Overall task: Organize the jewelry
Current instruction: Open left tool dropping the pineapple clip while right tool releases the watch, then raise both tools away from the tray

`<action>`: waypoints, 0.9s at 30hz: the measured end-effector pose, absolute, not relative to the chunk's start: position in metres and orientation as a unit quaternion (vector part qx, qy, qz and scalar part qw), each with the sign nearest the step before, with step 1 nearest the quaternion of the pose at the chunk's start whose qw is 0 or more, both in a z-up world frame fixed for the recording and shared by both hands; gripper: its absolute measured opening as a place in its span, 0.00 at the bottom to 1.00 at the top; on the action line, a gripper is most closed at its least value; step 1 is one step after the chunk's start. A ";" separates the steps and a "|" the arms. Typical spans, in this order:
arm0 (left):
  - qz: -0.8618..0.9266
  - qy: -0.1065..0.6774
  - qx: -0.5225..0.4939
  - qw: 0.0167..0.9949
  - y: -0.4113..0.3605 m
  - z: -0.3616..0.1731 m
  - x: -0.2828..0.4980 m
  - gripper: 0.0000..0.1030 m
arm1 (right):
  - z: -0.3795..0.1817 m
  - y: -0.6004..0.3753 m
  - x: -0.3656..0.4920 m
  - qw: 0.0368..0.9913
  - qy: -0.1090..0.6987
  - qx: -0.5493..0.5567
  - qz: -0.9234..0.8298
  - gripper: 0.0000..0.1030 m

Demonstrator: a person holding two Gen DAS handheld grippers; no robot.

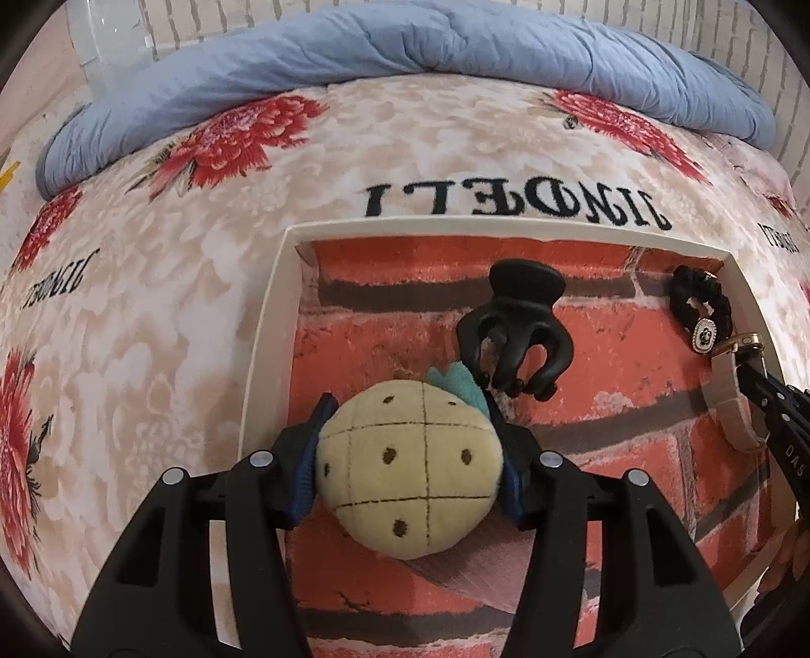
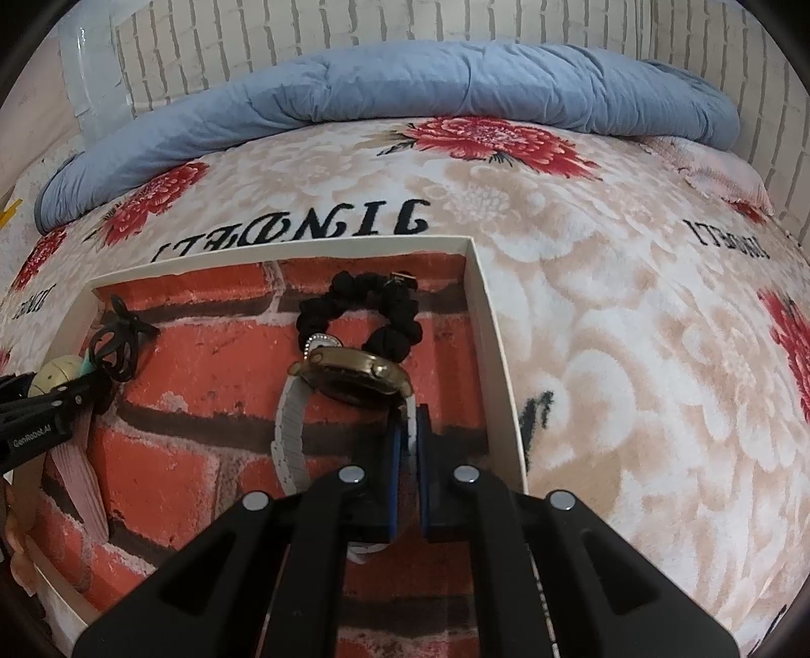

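You are working over a bed covered with a beige floral blanket [image 1: 167, 314] printed with red flowers and dark lettering, a rumpled blue quilt [image 1: 405, 55] heaped along its far edge against a white brick-pattern wall [image 2: 354, 30]. On the blanket sits a shallow white box [image 1: 268, 324] lined with a red brick print. Inside it, a black claw hair clip [image 1: 516, 329] lies near the middle, a black scrunchie [image 2: 359, 314] with a small charm lies toward the far right corner, and a pink ribbed piece [image 2: 76, 476] lies on the lining near the left gripper. Your left gripper [image 1: 410, 470] points steeply down into the box, its blue pads clamped on either side of a plush pineapple [image 1: 410, 465], whose teal leaves reach toward the hair clip. Your right gripper [image 2: 409, 455] also tilts down into the box, near its right wall, jaws pressed together on the pale strap of a gold-cased wristwatch [image 2: 354, 374], whose case stands tilted just in front of the scrunchie.
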State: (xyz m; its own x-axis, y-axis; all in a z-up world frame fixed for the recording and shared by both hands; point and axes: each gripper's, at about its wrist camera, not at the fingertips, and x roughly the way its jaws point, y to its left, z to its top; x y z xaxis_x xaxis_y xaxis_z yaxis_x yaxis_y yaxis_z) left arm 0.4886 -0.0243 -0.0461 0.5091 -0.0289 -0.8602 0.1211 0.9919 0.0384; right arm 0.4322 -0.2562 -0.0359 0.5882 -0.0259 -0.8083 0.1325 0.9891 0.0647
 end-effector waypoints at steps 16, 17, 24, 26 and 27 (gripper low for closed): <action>-0.044 0.484 0.078 0.870 -0.029 -0.035 0.473 0.76 | -0.017 -0.261 0.414 0.891 0.452 0.046 -0.006 0.45; -0.047 0.483 0.080 0.871 -0.029 -0.032 0.469 0.76 | -0.013 -0.261 0.412 0.891 0.451 0.047 -0.003 0.48; -0.053 0.448 0.070 0.890 -0.024 0.003 0.433 0.90 | 0.019 -0.272 0.382 0.902 0.429 0.050 -0.004 0.74; -0.056 0.436 0.059 0.896 -0.020 0.012 0.415 0.92 | 0.025 -0.274 0.371 0.905 0.423 0.050 -0.004 0.75; -0.056 0.431 0.053 0.899 -0.018 0.015 0.406 0.94 | 0.026 -0.275 0.365 0.905 0.422 0.050 -0.004 0.75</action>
State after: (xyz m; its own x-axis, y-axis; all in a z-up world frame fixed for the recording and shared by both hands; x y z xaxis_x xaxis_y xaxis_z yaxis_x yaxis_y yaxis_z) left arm 0.4063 -0.0177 0.0154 0.6219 -0.0543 -0.7812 0.1462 0.9881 0.0477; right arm 0.3650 -0.2753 0.0261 0.6430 0.0342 -0.7651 0.0496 0.9950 0.0861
